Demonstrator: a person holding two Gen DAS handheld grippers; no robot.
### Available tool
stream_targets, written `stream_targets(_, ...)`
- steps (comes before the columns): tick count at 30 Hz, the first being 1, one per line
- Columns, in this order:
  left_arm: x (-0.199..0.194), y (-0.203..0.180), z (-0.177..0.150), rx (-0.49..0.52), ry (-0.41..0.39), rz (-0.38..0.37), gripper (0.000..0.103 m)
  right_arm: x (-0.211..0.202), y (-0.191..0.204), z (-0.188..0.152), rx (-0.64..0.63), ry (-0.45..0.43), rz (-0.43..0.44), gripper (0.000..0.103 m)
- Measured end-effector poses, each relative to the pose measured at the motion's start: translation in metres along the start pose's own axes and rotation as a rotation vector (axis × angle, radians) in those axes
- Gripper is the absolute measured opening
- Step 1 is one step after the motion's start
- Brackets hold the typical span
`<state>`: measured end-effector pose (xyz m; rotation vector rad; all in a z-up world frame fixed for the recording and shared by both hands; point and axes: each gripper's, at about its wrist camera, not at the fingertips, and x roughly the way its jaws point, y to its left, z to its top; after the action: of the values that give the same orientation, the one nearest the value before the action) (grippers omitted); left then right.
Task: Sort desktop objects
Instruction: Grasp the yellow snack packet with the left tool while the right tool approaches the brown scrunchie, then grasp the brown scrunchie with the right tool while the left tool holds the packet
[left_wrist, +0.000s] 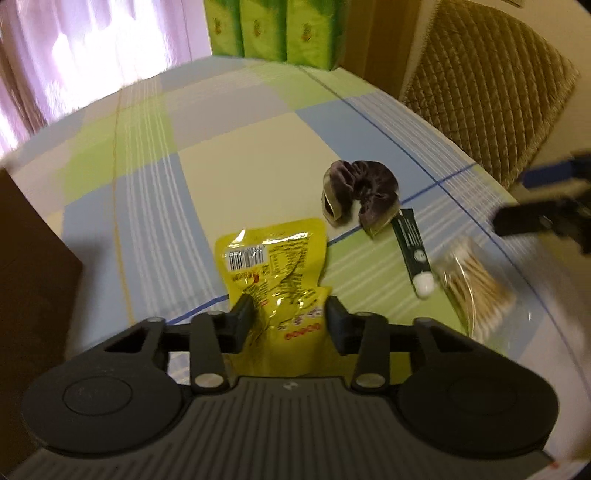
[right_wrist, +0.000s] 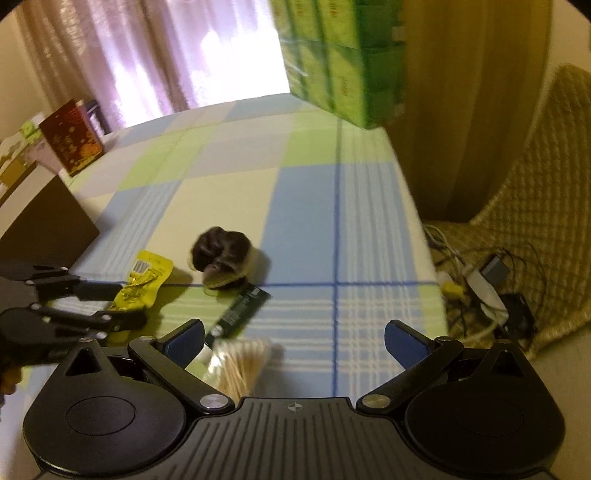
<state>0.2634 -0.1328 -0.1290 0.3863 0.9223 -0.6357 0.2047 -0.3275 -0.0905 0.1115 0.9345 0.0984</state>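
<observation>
A yellow snack packet (left_wrist: 273, 266) lies barcode-up on the checked tablecloth (left_wrist: 236, 155). My left gripper (left_wrist: 290, 312) is shut on its crumpled near end; the right wrist view shows the packet (right_wrist: 142, 284) between the left gripper's fingers (right_wrist: 110, 291). Right of it are a dark velvet scrunchie (left_wrist: 360, 192), a dark green tube with a white cap (left_wrist: 412, 243) and a clear pack of cotton swabs (left_wrist: 476, 288). My right gripper (right_wrist: 293, 341) is open, just above the swab pack (right_wrist: 240, 360), which sits by its left finger. The scrunchie (right_wrist: 221, 254) and tube (right_wrist: 240, 310) lie ahead of it.
Green tissue packs (left_wrist: 273, 29) stand at the table's far edge. A brown box (left_wrist: 29, 288) sits at the left, with a red box (right_wrist: 72, 136) beyond it. A quilted chair (left_wrist: 491, 85) stands beside the table's right edge, and cables and a power strip (right_wrist: 484, 288) lie on its seat.
</observation>
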Motion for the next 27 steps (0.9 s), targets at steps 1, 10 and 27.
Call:
stream_targets(1, -0.002, 0.000, -0.003, 0.011, 0.003, 0.016, 0.034, 0.003, 0.002, 0.002, -0.016, 0.000, 0.004, 0.101)
stream_targets(10, 0.006, 0.005, -0.005, 0.054, 0.012, 0.058, 0.037, 0.027, 0.017, 0.018, -0.108, -0.009, 0.032, 0.101)
stream_targets(27, -0.020, 0.023, -0.001, 0.005, -0.017, 0.130, 0.028, 0.065, 0.036, 0.031, -0.238, 0.009, 0.072, 0.085)
